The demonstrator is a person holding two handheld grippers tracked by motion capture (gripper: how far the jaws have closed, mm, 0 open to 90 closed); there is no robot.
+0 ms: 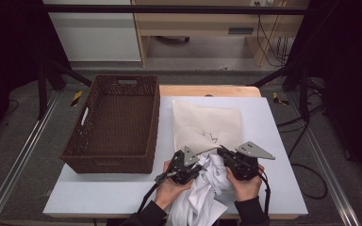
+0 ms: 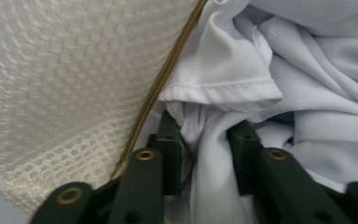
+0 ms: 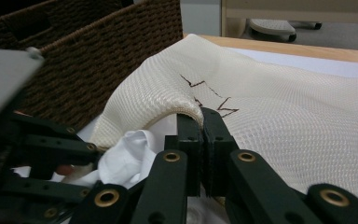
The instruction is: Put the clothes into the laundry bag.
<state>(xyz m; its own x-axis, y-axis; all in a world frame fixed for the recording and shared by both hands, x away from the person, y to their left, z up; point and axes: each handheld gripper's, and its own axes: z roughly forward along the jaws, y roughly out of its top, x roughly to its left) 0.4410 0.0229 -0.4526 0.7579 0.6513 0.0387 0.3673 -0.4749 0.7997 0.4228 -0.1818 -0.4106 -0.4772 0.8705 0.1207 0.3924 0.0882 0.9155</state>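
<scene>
Stuffing white garment into mesh bag at counter's near edge. Right tool clamped on bag rim, holding mouth up; left tool, jaws part-spread, straddles a fold. Next, likely: push cloth deeper.

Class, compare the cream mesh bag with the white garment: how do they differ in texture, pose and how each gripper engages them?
The mesh bag is cream netting, lying mostly flat; the white garment is smooth cloth, crumpled.

The right gripper is shut on the mesh bag's edge, lifting its mouth; the left gripper has white garment folds between parted jaws.

Both are soft fabric on the table.
</scene>
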